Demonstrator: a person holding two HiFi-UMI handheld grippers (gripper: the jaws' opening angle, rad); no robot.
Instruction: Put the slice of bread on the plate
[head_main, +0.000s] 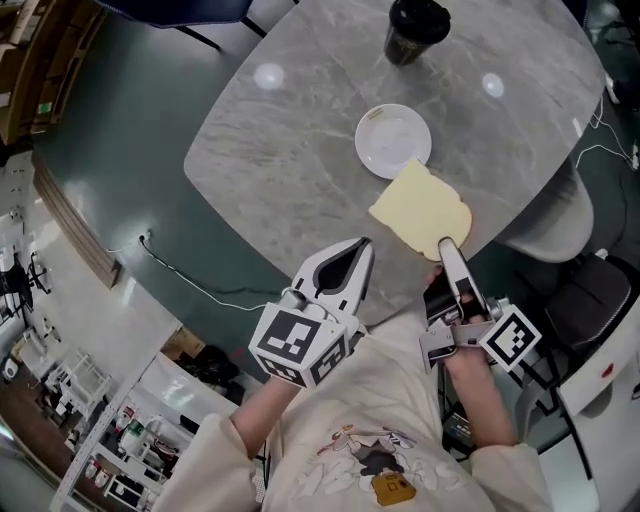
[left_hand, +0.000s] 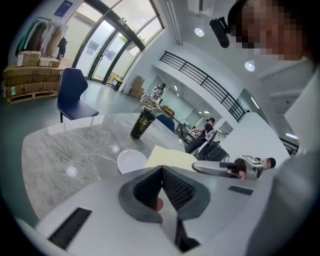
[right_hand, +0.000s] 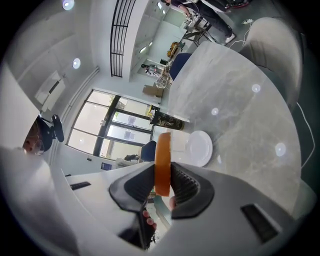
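The pale yellow slice of bread hangs over the table's near edge, its far corner just over the rim of the small white plate. My right gripper is shut on the slice's near crust. In the right gripper view the bread's orange-brown crust stands edge-on between the pads, with the plate beyond. My left gripper is shut with nothing in it, at the table's near edge left of the bread. In the left gripper view the plate and bread lie ahead.
A tall dark cup stands at the far side of the round grey marble table. A white chair is at the right of the table. A cable lies on the green floor at the left.
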